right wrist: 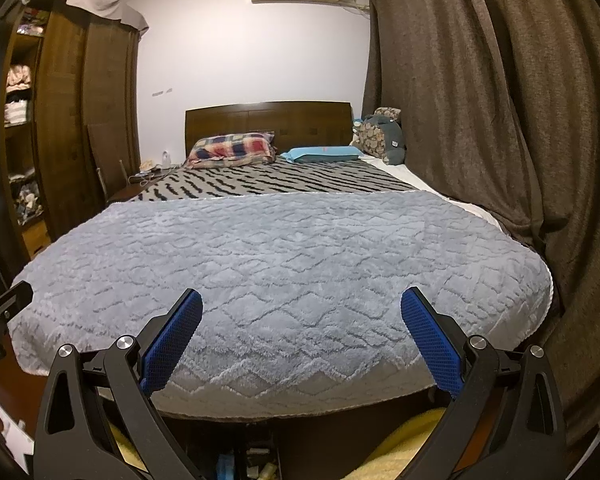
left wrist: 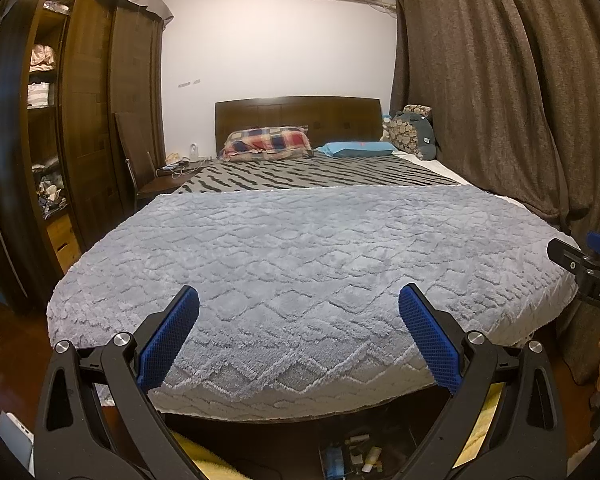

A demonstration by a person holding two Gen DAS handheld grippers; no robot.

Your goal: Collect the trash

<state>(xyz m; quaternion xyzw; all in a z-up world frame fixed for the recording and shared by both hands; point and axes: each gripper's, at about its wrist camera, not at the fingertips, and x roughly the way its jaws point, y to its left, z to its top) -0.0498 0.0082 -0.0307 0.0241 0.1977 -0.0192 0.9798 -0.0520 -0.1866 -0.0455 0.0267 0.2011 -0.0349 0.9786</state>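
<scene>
Both grippers hover at the foot of the bed, side by side. On the left, the left gripper point(left wrist: 299, 304) has its blue-padded fingers point(left wrist: 168, 340) spread wide and holds nothing; below it, on the floor under the bed's edge, sits a small tray of trash point(left wrist: 350, 456) with bits of packaging too small to make out. Ahead lies the grey fleece blanket point(left wrist: 300, 248) over the foot of the bed, with a striped cover point(left wrist: 320, 174) beyond it. Further right, the right gripper point(right wrist: 302, 306) also has its fingers point(right wrist: 430, 340) wide apart and empty. A plaid pillow point(right wrist: 232, 150) and a blue pillow point(right wrist: 320, 155) rest by the wooden headboard point(right wrist: 268, 120). Brown curtains point(right wrist: 480, 100) hang on the right.
</scene>
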